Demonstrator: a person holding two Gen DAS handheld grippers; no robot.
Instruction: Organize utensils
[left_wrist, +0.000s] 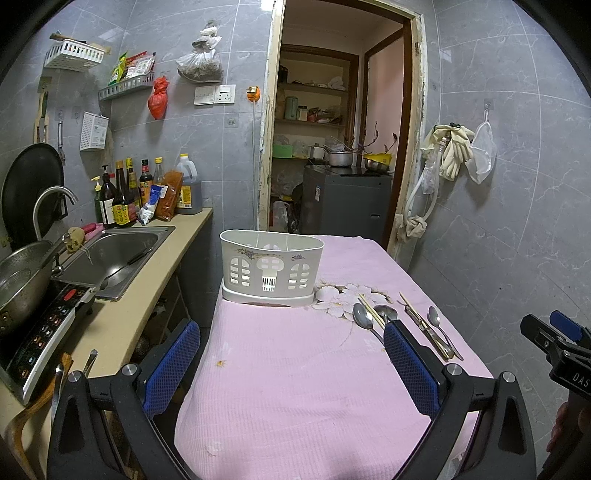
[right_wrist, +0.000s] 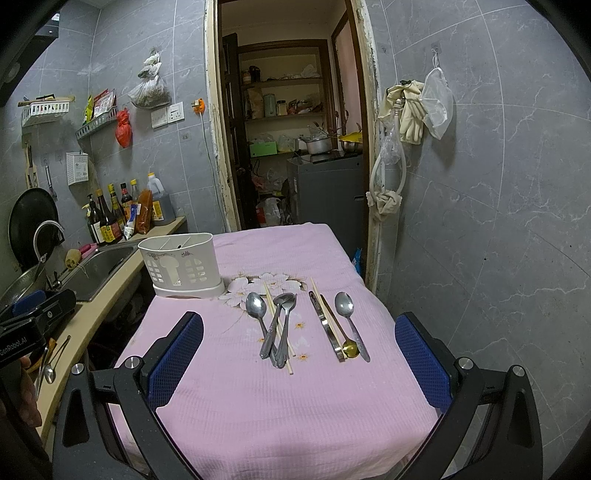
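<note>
Left wrist view
Left gripper (left_wrist: 291, 356): jaws spread wide, nothing between the blue pads; it hangs above the pink tablecloth (left_wrist: 295, 387).
Utensil holder (left_wrist: 271, 267): white, perforated, on its tray at the cloth's far left, upright; its inside mostly hidden behind the front wall.
Utensils (left_wrist: 402, 321): lying loose on the cloth, right of the holder; the near ends of the left spoons are covered by the right-hand blue pad (left_wrist: 410, 365).
Right gripper (left_wrist: 554, 339): only partly in frame at the right edge; its opening cannot be judged here.
Sink (left_wrist: 114, 258): left of the table, in the beige counter; the wok at the far left is cut off.

Right wrist view
Right gripper (right_wrist: 299, 354): jaws wide apart, holding nothing, above the near part of the cloth.
Left cluster (right_wrist: 275, 325): three spoons overlapping with a pale chopstick across them; which handle belongs to which bowl is hard to sort out.
Right cluster (right_wrist: 341, 326): a flat metal piece, chopsticks, a small gold spoon and a steel spoon, side by side and touching; the metal piece is unclear.
Holder: beyond the clusters to the left, apart from them.
Left gripper body: black, cut off at the left edge.
</note>
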